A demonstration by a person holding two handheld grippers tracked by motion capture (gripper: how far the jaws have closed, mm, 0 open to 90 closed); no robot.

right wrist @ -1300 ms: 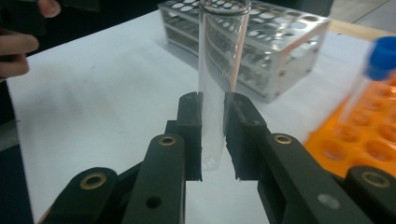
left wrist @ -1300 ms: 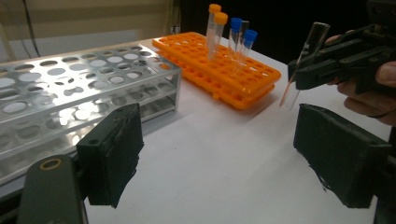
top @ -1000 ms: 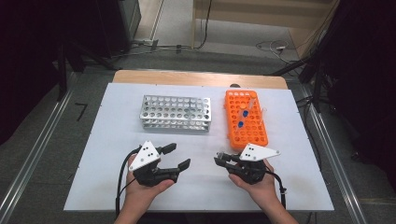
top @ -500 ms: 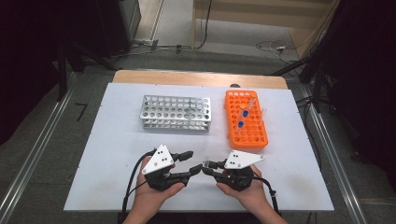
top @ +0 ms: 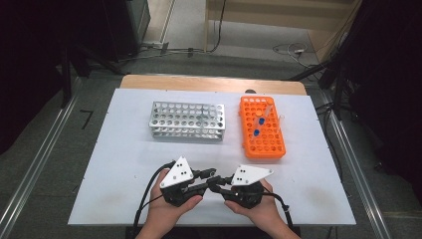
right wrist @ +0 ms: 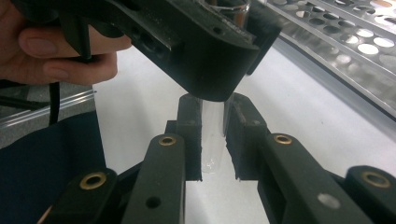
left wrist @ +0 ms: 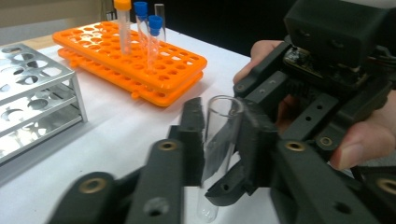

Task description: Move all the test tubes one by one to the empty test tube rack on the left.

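no brand, label or writing can be read on anything here. one clear glass test tube [left wrist: 219,140] stands upright between the fingers of both grippers at once: the left gripper [top: 213,180] has just been closing its fingers [left wrist: 192,135] and now clamps the tube near its open top, while the right gripper [top: 219,183] has its fingers [right wrist: 189,135] pressed on the tube lower down, near its rounded bottom. from above the tube is hard to make out, hidden where the two sets of fingers meet over the white surface [top: 124,164]. beyond the fingers stand two racks: one metal rack [top: 187,120] and one orange rack [top: 263,134]. the orange rack holds four tubes: two with blue caps [left wrist: 155,22], one with an orange cap [left wrist: 122,4], and one uncapped tube behind them that is cut off at the frame's top. both hands are cut off at the lower edge from above.
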